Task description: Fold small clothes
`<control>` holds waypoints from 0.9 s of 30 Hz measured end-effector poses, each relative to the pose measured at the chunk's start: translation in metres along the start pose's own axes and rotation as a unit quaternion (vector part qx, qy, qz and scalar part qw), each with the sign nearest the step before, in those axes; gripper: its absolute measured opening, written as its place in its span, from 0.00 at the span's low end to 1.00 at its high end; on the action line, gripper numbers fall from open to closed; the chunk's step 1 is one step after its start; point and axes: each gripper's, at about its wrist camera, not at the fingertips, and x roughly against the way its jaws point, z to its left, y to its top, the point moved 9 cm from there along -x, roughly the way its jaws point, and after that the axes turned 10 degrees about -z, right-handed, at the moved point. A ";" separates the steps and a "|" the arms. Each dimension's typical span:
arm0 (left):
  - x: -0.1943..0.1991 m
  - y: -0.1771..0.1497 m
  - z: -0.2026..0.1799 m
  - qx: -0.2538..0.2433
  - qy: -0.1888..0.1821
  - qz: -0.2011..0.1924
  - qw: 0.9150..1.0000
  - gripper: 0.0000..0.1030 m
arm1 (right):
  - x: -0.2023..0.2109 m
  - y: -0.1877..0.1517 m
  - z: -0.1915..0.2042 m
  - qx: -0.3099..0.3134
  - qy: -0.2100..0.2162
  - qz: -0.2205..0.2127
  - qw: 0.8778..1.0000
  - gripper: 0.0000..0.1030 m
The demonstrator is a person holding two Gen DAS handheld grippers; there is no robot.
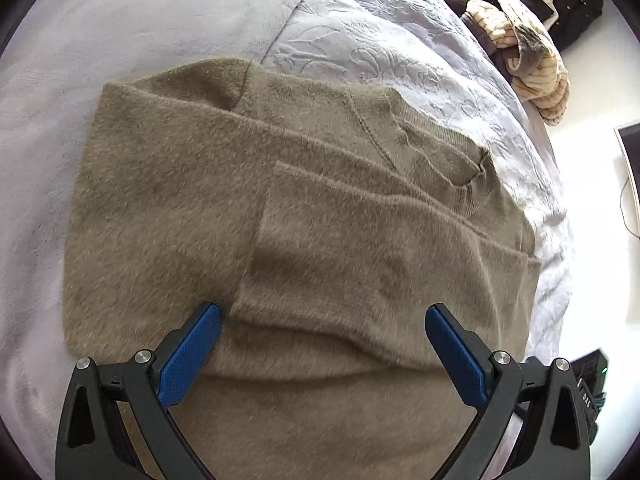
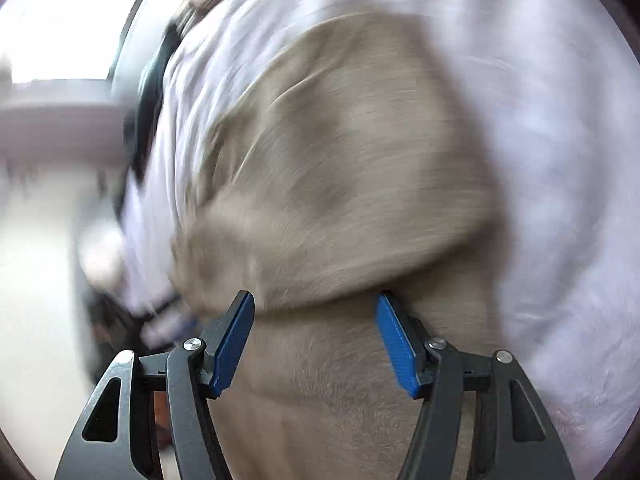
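1. Hovering over the olive fuzzy sweater (image 1: 224,216), my left gripper (image 1: 323,316) is spread wide, holding nothing; my right gripper (image 2: 315,300), blurred, is parted too and empty.
2. It lies on the lavender bedspread (image 1: 380,28), sleeves folded across the body, collar (image 1: 460,168) toward the bed's right edge.
3. Soft, light and floppy, I judge; I'd pinch through the layers at the near hem corners.

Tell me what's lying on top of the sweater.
Both sleeves are folded across the sweater. Nothing else rests on it. Whatever lies beneath, besides the bedspread around it, is covered.
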 end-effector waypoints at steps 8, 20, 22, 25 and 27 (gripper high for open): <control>0.023 0.011 0.020 0.031 -0.003 -0.031 0.999 0.16 | 0.021 0.042 -0.025 -0.104 0.032 -0.077 0.991 0.07; 0.023 -0.017 0.038 -0.019 0.034 -0.017 0.999 0.16 | 0.033 0.038 -0.035 0.111 -0.072 0.013 0.991 0.15; 0.030 -0.015 0.038 -0.036 0.048 -0.021 0.998 0.16 | 0.045 0.038 -0.024 0.133 -0.068 0.000 0.989 0.34; 0.039 -0.011 0.037 -0.051 0.064 -0.028 0.996 0.19 | 0.065 0.052 -0.011 0.157 -0.050 -0.035 0.986 0.46; 0.044 -0.007 0.031 -0.061 0.068 -0.037 0.995 0.43 | 0.061 0.071 -0.010 0.148 -0.050 -0.041 0.987 0.46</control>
